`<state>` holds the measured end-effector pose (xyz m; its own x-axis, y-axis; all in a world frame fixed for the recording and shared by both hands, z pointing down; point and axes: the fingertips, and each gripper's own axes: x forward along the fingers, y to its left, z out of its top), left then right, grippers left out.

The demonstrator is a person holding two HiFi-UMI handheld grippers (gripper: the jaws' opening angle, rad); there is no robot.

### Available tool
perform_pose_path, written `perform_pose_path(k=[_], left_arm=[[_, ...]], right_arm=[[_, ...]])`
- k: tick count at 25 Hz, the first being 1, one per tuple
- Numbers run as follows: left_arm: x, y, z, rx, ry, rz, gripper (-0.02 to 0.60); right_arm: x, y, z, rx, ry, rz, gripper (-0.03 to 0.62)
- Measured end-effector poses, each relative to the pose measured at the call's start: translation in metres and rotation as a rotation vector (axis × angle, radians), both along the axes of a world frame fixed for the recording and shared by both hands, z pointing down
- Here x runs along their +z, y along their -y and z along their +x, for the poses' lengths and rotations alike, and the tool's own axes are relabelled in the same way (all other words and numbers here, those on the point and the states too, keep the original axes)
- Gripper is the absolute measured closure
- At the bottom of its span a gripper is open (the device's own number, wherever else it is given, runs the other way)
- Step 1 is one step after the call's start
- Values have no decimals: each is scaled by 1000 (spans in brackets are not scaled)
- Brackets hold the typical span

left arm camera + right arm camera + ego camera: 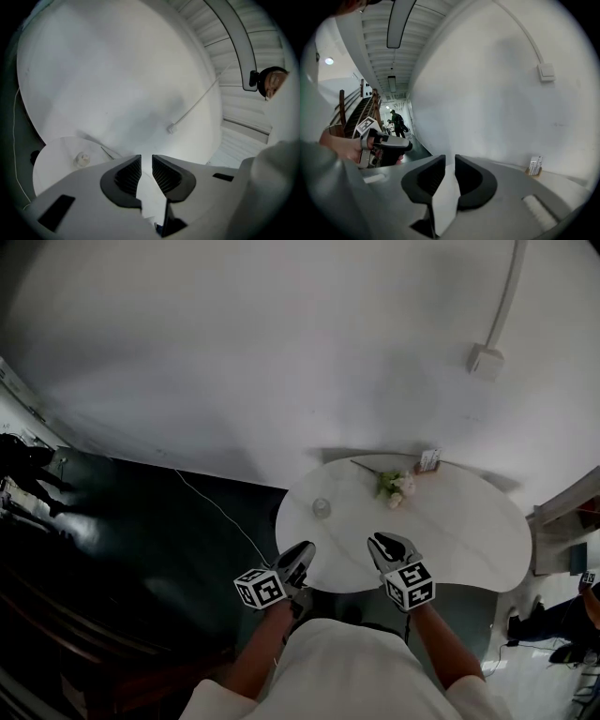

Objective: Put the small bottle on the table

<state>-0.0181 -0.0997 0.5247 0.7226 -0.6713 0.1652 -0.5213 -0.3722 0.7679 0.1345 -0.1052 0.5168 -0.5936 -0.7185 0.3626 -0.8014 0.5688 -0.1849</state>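
Nearest, the person's white shirt front (347,671), forearms out, a hand-held gripper in each hand over the near edge of the white table (469,531). Left hand-held gripper (302,551): jaws drawn close, a narrow slit between the ribbed pads, nothing in it. Right hand-held gripper (380,542): same, a thin gap and nothing held. The small bottle (322,508) stands upright on the table, ahead of the left hand-held gripper and apart from it, nearer to it than to the right one. It is already on the table, so the task looks either done or not begun. Beyond the right hand-held gripper, a sprig of pale flowers (396,486), and past that a small card stand (429,460) at the far edge. The bottle looks clear, glass or plastic; too small to tell which. Likely light, stiff, smooth-sided, easy to tip. Best hold would be across the body at mid-height, below the cap, with the jaws opened wider first and a gentle squeeze.
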Motion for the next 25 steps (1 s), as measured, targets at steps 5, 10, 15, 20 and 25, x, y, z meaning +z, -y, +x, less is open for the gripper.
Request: perform_pose_path(k=[5, 10, 15, 20, 25], left_arm=[[-5, -26, 2, -31, 108, 54, 531], [-14, -44, -4, -56, 175, 107, 563], [-27, -58, -15, -67, 198, 146, 572], [-45, -59, -34, -57, 255, 215, 575], [-59, -59, -60, -26, 282, 243, 575]], right_arm=[[-7, -19, 11, -20, 20, 14, 545], [-10, -31, 13, -33, 27, 33, 583], [-18, -44, 2, -48, 42, 51, 583], [-28, -46, -16, -52, 29, 82, 583], [-34, -46, -34, -20, -8, 89, 583]])
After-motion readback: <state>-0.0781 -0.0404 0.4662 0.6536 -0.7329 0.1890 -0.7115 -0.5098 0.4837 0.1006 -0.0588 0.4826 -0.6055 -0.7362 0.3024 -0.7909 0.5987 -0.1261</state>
